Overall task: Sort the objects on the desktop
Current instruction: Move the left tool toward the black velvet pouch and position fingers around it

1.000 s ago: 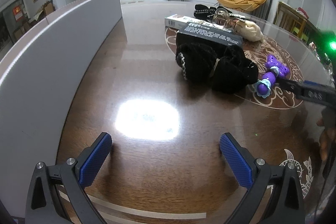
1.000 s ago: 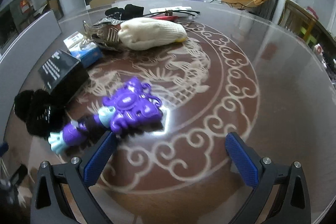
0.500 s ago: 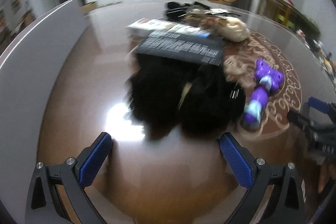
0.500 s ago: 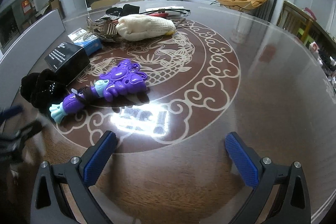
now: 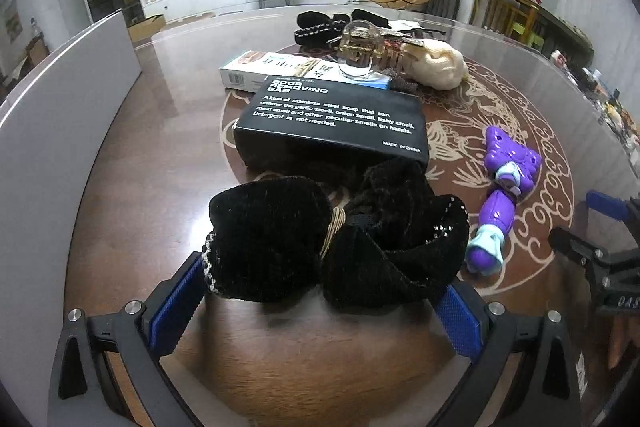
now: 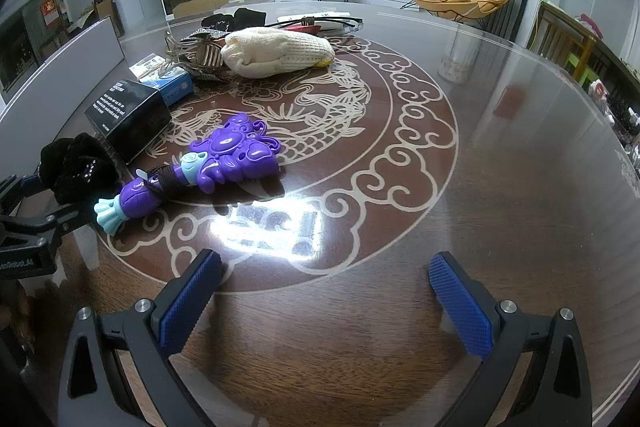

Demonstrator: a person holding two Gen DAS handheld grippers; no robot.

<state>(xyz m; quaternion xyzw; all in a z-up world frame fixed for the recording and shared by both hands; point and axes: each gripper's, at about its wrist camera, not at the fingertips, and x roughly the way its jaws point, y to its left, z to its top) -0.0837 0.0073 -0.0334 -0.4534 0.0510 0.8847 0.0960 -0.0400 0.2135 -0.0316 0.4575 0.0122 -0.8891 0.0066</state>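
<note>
The left claw [image 5: 316, 301] is seen spread wide, its blue pads flanking a black velvet hair bow [image 5: 332, 243] that lies on the glossy brown bench [image 5: 160, 163]; whether the pads touch the fabric cannot be told; the bow is edged with small rhinestones and cinched at its middle by a pale elastic. Just behind the bow a black box [image 5: 332, 123] printed "ODOR REMOVING BAR" is set flat, touching or nearly touching the velvet. To the right of the bow a purple plastic toy [image 5: 500, 203] with a pale blue tip is laid on the bench's cream scroll inlay; beyond it, at the frame's right edge, part of the right claw is visible. Along the left side a grey panel [image 5: 48, 131] is stood upright at the bench's edge. Farther back a white and blue carton [image 5: 272, 71] is placed behind the black box, with a clear hair claw clip [image 5: 360, 47] resting on it, a cream knitted item [image 5: 440, 65] just beside that, and dark hair accessories [image 5: 320, 25] at the far end.

The right claw [image 6: 324, 297] is shown fully parted and holding nothing, poised over bare bench near a bright reflection; the purple toy is seen ahead to its left; the bow lies at the far left, between the left claw's fingers.
</note>
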